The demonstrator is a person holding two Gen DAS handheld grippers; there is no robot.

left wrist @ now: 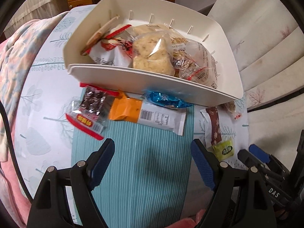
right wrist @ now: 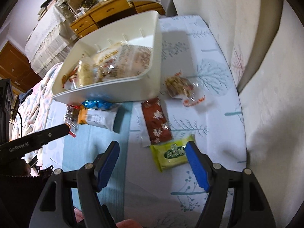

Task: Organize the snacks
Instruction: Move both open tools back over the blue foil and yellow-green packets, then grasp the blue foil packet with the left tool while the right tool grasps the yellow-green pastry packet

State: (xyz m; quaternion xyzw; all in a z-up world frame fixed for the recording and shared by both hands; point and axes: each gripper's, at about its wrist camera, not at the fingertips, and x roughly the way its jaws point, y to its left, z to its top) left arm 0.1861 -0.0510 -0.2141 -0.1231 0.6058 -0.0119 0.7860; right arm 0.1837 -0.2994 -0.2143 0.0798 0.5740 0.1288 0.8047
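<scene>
A white bin (left wrist: 152, 79) (right wrist: 106, 93) holds several wrapped snacks. In front of it lie a red-edged clear packet (left wrist: 89, 110), an orange-and-white bar (left wrist: 148, 115) (right wrist: 98, 118), a blue packet (left wrist: 167, 99) (right wrist: 96, 103), a brown snowflake bar (left wrist: 213, 125) (right wrist: 157, 121), a green packet (left wrist: 224, 149) (right wrist: 171, 153) and a clear cracker bag (right wrist: 180, 87). My left gripper (left wrist: 153, 148) hangs open over the teal striped mat (left wrist: 136, 161), nothing between its fingers. My right gripper (right wrist: 152, 150) is open above the cloth, its right pad at the green packet's edge.
A white tablecloth (right wrist: 209, 76) with tree prints covers the table. A pink floral blanket (left wrist: 13, 60) lies at the left, a cushioned white seat back (left wrist: 266, 38) at the right. Wooden drawers (right wrist: 106, 13) stand behind. The right gripper's body (left wrist: 266, 163) shows at the left view's lower right.
</scene>
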